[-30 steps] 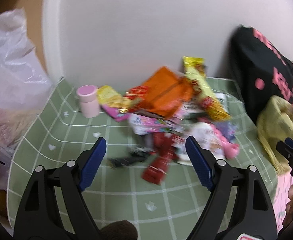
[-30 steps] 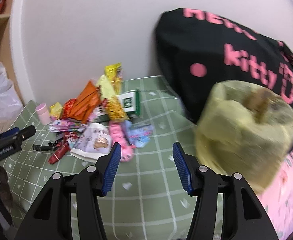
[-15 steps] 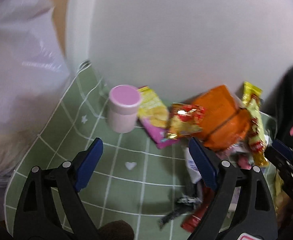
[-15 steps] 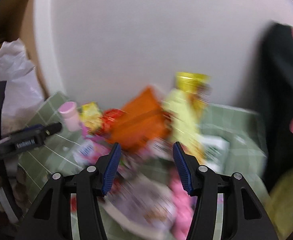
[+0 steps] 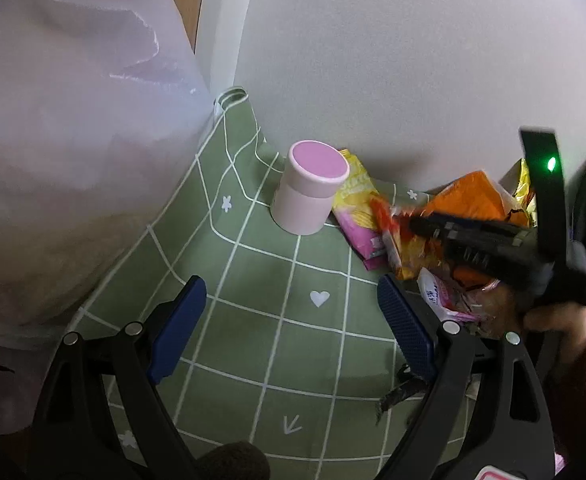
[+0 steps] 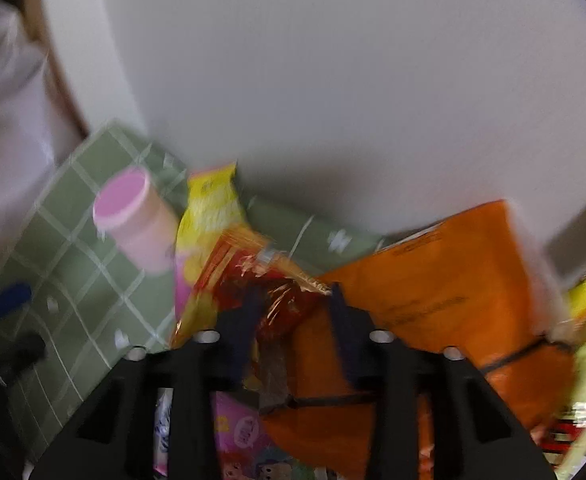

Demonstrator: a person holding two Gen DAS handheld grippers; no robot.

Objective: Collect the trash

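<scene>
A heap of snack wrappers lies on the green checked cloth (image 5: 261, 320) against the wall. A red and gold wrapper (image 6: 269, 276) lies on a yellow and pink packet (image 6: 209, 208), beside a large orange bag (image 6: 445, 280). My right gripper (image 6: 293, 312) is open, its fingers on either side of the red and gold wrapper's lower end; the view is blurred. In the left wrist view it (image 5: 425, 226) reaches into the heap from the right. My left gripper (image 5: 289, 320) is open and empty over bare cloth, in front of a pink lidded cup (image 5: 309, 192).
A large white plastic bag (image 5: 65, 140) fills the left side. The white wall (image 5: 373, 60) stands right behind the cup and heap. A black wrapper scrap (image 5: 397, 392) lies near my left gripper's right finger. More printed packets (image 6: 253, 440) lie under my right gripper.
Both grippers have moved left and closer to the heap. My right gripper went from wide of the pile to straddling the red and gold wrapper. The black bag has left view.
</scene>
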